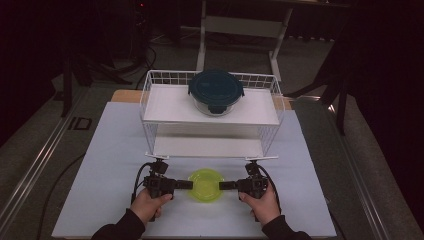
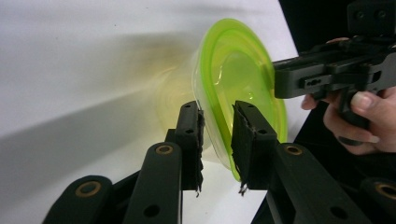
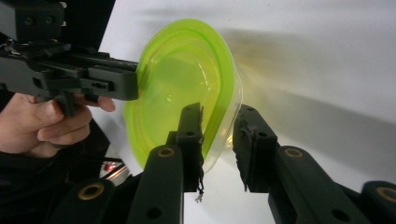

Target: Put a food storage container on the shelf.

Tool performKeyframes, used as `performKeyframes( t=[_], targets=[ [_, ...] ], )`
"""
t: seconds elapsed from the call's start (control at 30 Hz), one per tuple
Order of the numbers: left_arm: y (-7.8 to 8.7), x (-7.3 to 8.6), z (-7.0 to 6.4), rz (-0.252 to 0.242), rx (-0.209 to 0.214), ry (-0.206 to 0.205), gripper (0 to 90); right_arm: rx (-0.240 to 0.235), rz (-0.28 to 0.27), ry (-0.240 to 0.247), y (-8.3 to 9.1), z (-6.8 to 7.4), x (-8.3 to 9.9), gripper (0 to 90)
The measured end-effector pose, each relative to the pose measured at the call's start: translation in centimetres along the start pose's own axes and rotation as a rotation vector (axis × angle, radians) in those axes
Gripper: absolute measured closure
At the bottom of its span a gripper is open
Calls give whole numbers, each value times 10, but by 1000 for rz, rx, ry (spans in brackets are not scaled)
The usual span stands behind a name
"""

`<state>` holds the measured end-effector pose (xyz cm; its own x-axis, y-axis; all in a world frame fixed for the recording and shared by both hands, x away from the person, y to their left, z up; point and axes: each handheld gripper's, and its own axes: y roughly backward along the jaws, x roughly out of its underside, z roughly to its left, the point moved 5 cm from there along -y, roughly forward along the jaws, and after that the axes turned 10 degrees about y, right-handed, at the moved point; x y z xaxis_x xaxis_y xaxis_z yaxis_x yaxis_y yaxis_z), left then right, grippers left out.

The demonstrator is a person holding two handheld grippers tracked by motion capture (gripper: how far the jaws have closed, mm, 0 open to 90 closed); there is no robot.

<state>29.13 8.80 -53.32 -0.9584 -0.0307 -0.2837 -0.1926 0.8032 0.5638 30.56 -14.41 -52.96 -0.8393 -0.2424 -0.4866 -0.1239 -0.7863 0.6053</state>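
Two hands low in the high view, each with a gripper. Left gripper (image 1: 189, 185) and right gripper (image 1: 223, 185) jaws slightly parted, straddling opposite rims of green lidded container (image 1: 205, 184); actual contact unclear.

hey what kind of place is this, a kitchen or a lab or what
Most likely a lab or recording workspace, not a kitchen: a white-covered table in a dark room, desk legs and cables on the floor behind, and a staged wire shelf rack with food containers.

Looks like a lab or test setup, not a home: dark room, a white counter (image 1: 115, 165) with just a wire shelf rack (image 1: 210, 117) on it, loose cables (image 1: 57, 192) on the grey floor, metal frame legs (image 1: 240, 35) behind.
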Motion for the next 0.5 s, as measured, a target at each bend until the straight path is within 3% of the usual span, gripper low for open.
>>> performKeyframes(
  t=[0.2, 0.3, 0.37, 0.43, 0.5],
  targets=[
    [1, 3, -4, 35, -33, -27, 740, -11, -8, -10, -1, 4, 1, 761],
    [0, 5, -5, 43, -49, -20, 748, -11, -8, -4, 0, 7, 2, 774],
    [1, 6, -6, 39, -42, 5, 766, -12, -7, -2, 0, 8, 2, 786],
    [2, 7, -7, 27, -46, -1, 792, -14, -12, 2, 2, 10, 3, 810],
    [2, 8, -9, 32, -46, -14, 799, 14, -12, 35, 4, 13, 3, 811]
  ],
)
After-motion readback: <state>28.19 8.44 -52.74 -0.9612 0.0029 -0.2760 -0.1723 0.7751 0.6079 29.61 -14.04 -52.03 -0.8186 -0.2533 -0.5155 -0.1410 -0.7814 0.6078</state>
